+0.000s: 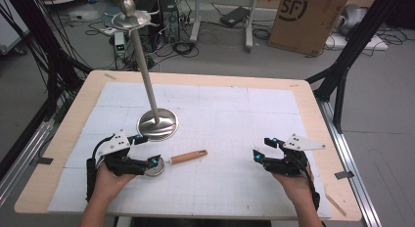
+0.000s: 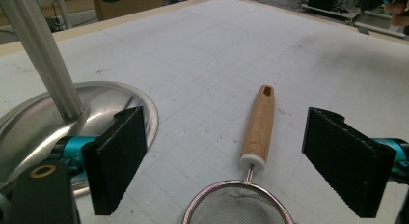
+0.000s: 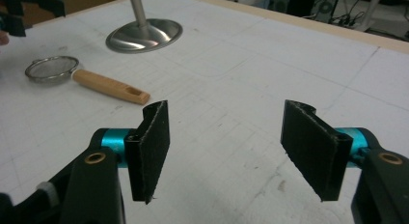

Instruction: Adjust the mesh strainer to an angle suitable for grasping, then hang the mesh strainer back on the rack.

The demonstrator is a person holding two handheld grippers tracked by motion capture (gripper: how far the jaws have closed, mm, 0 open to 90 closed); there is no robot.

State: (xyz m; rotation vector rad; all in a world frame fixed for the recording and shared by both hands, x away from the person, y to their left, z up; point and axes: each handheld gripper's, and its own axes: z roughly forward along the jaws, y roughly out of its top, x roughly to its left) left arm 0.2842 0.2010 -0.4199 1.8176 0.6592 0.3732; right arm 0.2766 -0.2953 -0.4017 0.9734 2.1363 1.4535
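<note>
Strainer (image 1: pixel 154 167): small mesh sieve with a wooden handle (image 1: pixel 188 157), lying near-left on the table (image 1: pixel 303 109).
Handling: likely light; mesh dents easily, so grip the stiff handle.
Left gripper (image 1: pixel 147 151): jaws apart, straddling the sieve bowl, not pressing.
Right gripper (image 1: pixel 263 148): jaws apart, empty, well right.
Stand (image 1: pixel 157 124): just beyond the strainer.

A lab: cable tangles (image 1: pixel 29 46), computer tower (image 1: pixel 169 14), cardboard box (image 1: pixel 306 16) around the table (image 1: pixel 313 114).

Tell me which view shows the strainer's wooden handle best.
The left gripper view: the wooden handle lies close, unblocked, hanging hole visible. The right gripper view shows it whole but farther off; the high view shows it small beside the left tongs.
</note>
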